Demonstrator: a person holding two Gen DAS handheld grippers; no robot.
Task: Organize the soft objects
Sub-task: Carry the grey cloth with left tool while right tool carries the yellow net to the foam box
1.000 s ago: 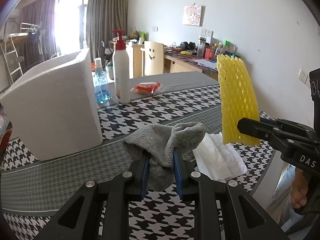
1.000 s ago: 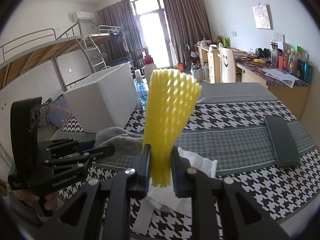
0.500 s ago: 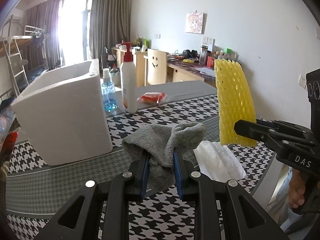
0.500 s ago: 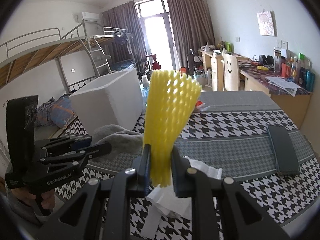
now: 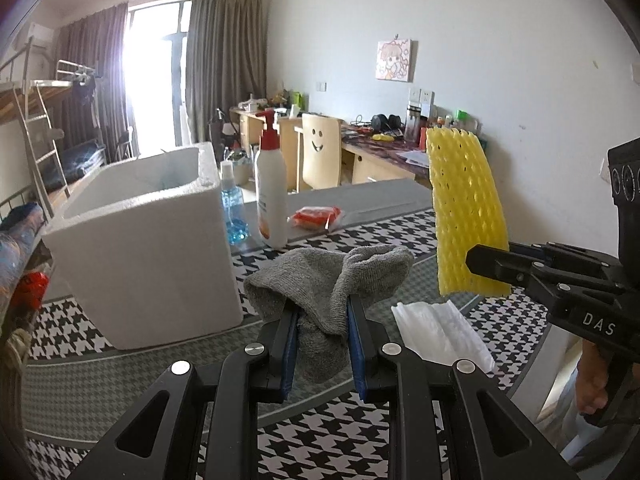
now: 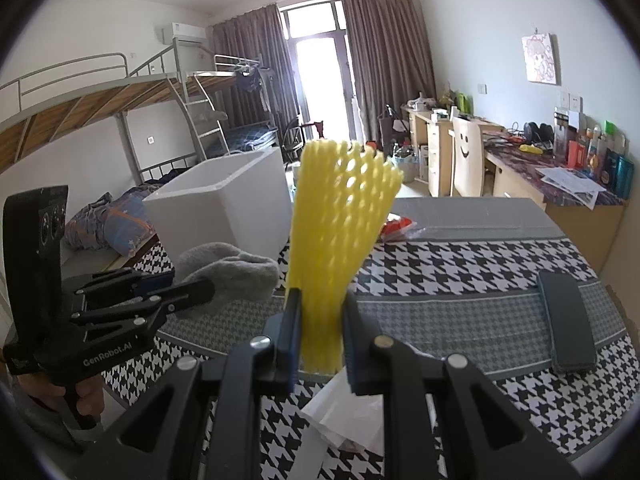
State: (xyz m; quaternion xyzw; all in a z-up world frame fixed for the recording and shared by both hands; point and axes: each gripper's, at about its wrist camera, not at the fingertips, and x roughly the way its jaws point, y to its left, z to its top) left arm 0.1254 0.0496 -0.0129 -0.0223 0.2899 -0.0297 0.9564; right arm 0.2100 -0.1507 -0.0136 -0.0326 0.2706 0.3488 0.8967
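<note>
My left gripper (image 5: 322, 320) is shut on a grey sock (image 5: 332, 280) and holds it above the table; the sock also shows in the right wrist view (image 6: 236, 270). My right gripper (image 6: 320, 320) is shut on a yellow foam net sleeve (image 6: 340, 224) that stands upright; the sleeve shows in the left wrist view (image 5: 466, 212) to the right of the sock. A white foam sheet (image 5: 438, 330) lies on the table below both grippers, also in the right wrist view (image 6: 344, 416). A white foam box (image 5: 148, 240), open on top, stands to the left.
A lotion pump bottle (image 5: 271, 196), a blue spray bottle (image 5: 234, 208) and a red packet (image 5: 316, 216) stand behind the box. A dark phone (image 6: 566, 320) lies on the houndstooth tablecloth (image 6: 460, 264) at the right. The table edge runs close on the right.
Both grippers have risen with their loads; the foam box's open top now shows. The grips on the sock and the sleeve are unchanged.
</note>
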